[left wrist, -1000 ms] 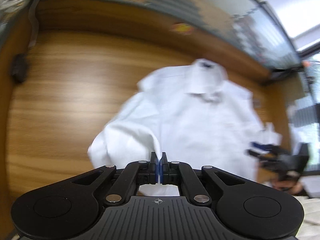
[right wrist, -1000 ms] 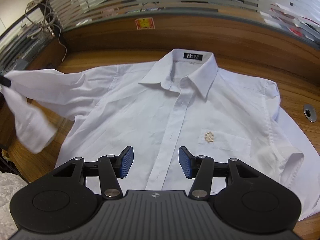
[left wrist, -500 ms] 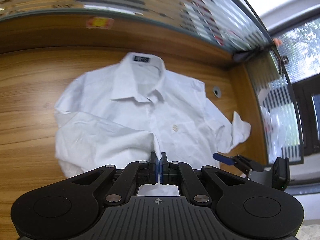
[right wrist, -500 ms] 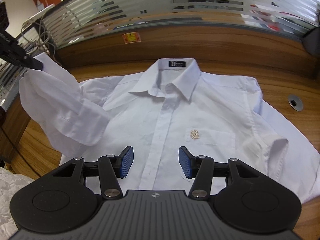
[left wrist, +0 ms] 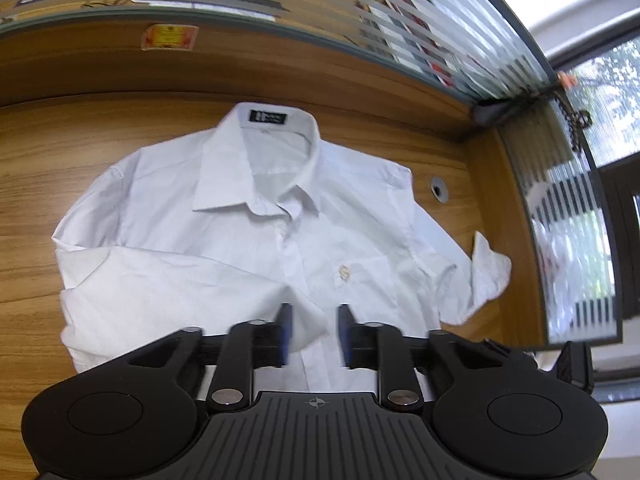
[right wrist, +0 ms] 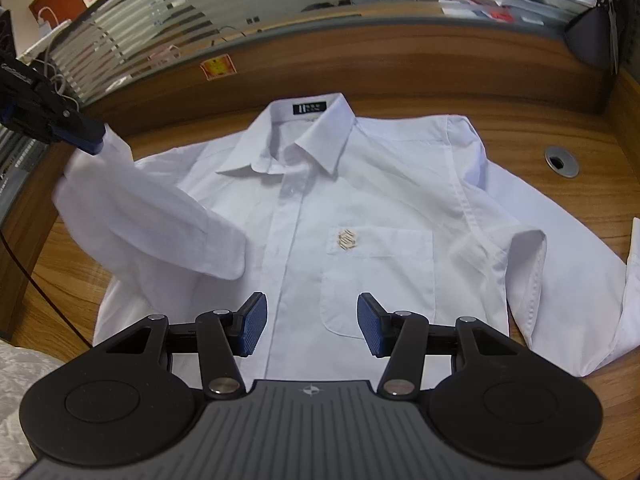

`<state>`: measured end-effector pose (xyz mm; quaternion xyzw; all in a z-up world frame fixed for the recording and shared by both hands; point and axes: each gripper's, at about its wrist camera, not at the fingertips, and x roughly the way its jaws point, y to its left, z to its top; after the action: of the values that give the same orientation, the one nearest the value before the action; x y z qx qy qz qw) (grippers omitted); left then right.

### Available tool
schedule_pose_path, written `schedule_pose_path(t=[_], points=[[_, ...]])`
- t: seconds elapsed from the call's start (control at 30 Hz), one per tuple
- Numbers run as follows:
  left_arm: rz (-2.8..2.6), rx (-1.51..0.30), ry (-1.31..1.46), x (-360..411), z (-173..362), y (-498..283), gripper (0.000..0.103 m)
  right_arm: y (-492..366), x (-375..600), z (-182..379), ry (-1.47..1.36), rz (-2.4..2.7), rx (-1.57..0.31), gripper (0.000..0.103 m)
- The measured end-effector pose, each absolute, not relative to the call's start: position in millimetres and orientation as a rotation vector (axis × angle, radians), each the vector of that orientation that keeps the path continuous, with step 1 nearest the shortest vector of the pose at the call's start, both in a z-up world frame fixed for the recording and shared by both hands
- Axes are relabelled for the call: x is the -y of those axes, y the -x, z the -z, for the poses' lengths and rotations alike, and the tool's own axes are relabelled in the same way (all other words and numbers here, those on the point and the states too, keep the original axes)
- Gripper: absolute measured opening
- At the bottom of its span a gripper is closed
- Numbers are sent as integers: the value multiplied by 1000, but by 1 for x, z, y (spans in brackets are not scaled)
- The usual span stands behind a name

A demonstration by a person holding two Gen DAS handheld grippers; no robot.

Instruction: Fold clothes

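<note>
A white long-sleeved shirt (left wrist: 248,240) (right wrist: 360,200) lies face up and buttoned on the wooden desk (left wrist: 40,160), collar toward the back wall. Its left sleeve (right wrist: 160,220) is folded in across the chest. My left gripper (left wrist: 314,334) (right wrist: 86,138) hovers above that sleeve, its blurred fingers apart with the sleeve's fabric still between them. The shirt's other sleeve (right wrist: 580,280) stretches out to the right, cuff (left wrist: 488,264) turned up. Above the lower front of the shirt, my right gripper (right wrist: 310,330) stands open and holds nothing.
A round cable grommet (right wrist: 562,161) sits in the desk right of the shirt. A wooden partition with a sticker (right wrist: 218,67) and frosted glass bounds the back. A black cable (right wrist: 24,272) hangs at the left edge, and white textured cloth (right wrist: 16,380) lies below.
My left gripper swung the left sleeve from out at the side over the shirt front, and its shut fingers have now parted. The right gripper stayed open over the shirt.
</note>
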<state>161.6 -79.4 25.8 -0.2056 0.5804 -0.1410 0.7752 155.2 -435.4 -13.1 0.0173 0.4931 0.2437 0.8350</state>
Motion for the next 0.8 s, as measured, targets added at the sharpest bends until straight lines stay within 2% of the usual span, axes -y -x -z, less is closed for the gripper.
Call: schedule_pose_path(t=[0.07, 0.47, 0.8], points=[[264, -1246, 416, 76, -28, -157, 52, -158, 434, 17, -34, -520, -1054, 56], [97, -1136, 328, 42, -39, -111, 82, -180, 401, 41, 17, -622, -1083, 56], [-51, -1124, 221, 25, -4, -69, 90, -186, 333, 64, 158, -792, -1038, 59]])
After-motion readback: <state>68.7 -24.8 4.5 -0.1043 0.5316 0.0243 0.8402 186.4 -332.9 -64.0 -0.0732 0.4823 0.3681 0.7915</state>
